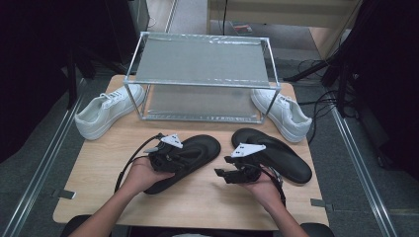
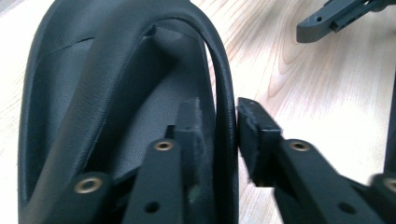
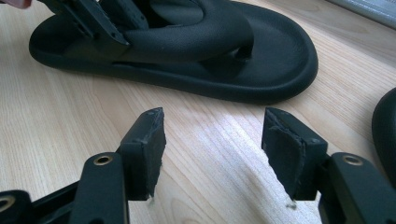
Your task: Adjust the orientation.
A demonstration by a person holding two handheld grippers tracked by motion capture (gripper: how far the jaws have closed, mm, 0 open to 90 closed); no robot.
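Nearest, the left gripper (image 1: 174,150): held low over the left black sandal (image 1: 190,160), jaws either side of the sandal's strap (image 2: 223,93). In the left gripper view one pad sits inside the strap and the other just outside it, a thin gap showing; jaws partly apart, not clamped on it.

Right gripper (image 1: 232,173): held just above the bench (image 1: 197,202), jaws wide apart with nothing between them, aimed across bare wood toward the left sandal.

Left black sandal: flat on the bench in front of the left hand (image 1: 143,175), toe pointing away and to the right.

Right black sandal (image 1: 281,158): flat on the bench beyond the right hand (image 1: 264,190), untouched.

Two-tier metal shoe rack (image 1: 202,79): at the far edge of the bench, both shelves bare.

White sneakers: one left of the rack (image 1: 106,111), one right of it (image 1: 284,113), both on the bench.

Step in hand, as judged: taking hold of the left sandal by its strap. Next move calls for closing the jaws on the strap firmly, then lifting it toward the rack; the soft strap may slip if pinched lightly.
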